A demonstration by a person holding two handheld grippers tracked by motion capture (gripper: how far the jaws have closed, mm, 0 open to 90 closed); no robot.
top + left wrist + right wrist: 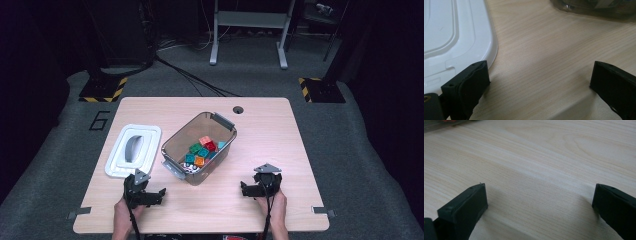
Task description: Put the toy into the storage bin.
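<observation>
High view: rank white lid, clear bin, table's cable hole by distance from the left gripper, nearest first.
From the left gripper, at the table's near left:
1. White lid, lying flat just beyond it, on the table's left side.
2. Clear bin, holding coloured blocks, mid-table, beyond the gripper and to its right. Its near corner comes almost as close as the lid.
3. Cable hole, near the far edge.

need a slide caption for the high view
Two open hand-held grippers, left and right, rest on a wooden table before a clear bin of colourful blocks, its white lid alongside.
</observation>
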